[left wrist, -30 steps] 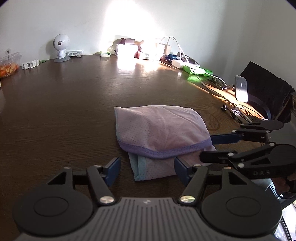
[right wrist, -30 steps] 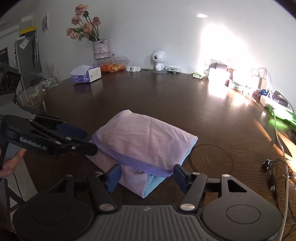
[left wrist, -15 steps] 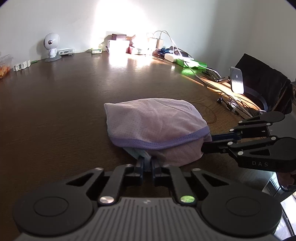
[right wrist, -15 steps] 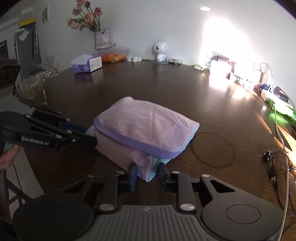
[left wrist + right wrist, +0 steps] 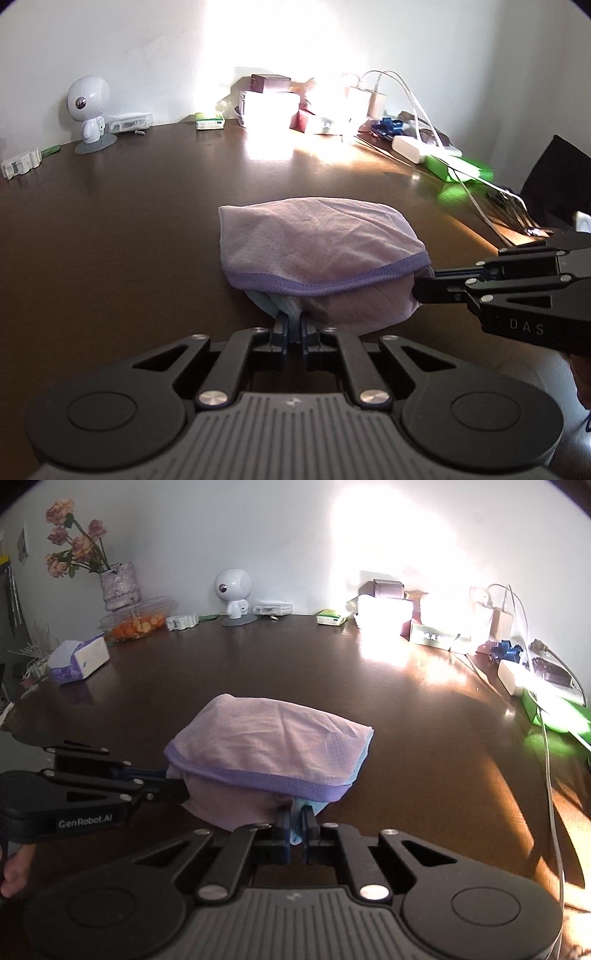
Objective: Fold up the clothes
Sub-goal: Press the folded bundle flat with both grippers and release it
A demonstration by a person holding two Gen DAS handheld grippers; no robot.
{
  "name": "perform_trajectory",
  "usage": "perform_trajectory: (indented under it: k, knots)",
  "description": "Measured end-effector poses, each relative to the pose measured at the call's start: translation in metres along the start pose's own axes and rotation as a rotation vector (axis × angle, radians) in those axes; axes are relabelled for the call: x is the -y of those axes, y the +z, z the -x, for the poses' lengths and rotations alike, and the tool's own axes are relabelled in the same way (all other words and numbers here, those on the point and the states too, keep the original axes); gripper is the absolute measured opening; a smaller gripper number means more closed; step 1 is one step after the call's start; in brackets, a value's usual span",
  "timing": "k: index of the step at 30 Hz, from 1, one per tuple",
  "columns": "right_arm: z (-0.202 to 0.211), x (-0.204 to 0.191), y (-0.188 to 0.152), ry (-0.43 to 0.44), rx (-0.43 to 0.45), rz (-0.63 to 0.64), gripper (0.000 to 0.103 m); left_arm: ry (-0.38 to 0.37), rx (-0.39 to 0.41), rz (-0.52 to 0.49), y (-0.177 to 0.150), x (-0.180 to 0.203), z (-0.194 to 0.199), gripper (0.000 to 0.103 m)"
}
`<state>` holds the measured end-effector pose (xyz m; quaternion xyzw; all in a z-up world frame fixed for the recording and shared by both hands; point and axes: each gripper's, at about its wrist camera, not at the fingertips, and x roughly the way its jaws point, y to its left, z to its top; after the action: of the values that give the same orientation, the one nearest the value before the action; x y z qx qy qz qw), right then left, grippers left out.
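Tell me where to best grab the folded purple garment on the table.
Take the folded purple garment by its two near corners, coming in low from the front edge. The layered hems stick out there, and the left tool and right tool are each shut on one.

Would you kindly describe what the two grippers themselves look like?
Both are matte black. The left gripper and right gripper each have blue finger pads, silver pivot screws, round side discs and a ribbed grey base. Side lettering reads "GenRobot.AI" on the left, "DAS" on the right.
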<state>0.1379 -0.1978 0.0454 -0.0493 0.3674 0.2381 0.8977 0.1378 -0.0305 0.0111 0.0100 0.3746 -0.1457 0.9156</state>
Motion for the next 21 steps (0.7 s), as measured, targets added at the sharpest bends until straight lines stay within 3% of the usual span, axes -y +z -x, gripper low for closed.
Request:
perform_trajectory:
  k: [11, 18, 20, 21]
  knots:
    - [-0.113, 0.053, 0.091, -0.093, 0.058, -0.031, 0.005, 0.053, 0.016, -0.024, 0.101, -0.035, -0.111, 0.006]
    - [-0.155, 0.071, 0.123, -0.113, 0.089, -0.034, 0.005, 0.080, 0.035, 0.003, 0.133, -0.051, -0.146, 0.007]
    - [-0.158, 0.072, 0.124, -0.114, 0.096, -0.030, 0.006, 0.093, 0.051, 0.019, 0.130, -0.052, -0.145, 0.012]
    - [-0.158, 0.073, 0.124, -0.113, 0.099, -0.036, 0.008, 0.110, 0.055, 0.018, 0.126, -0.051, -0.141, 0.024]
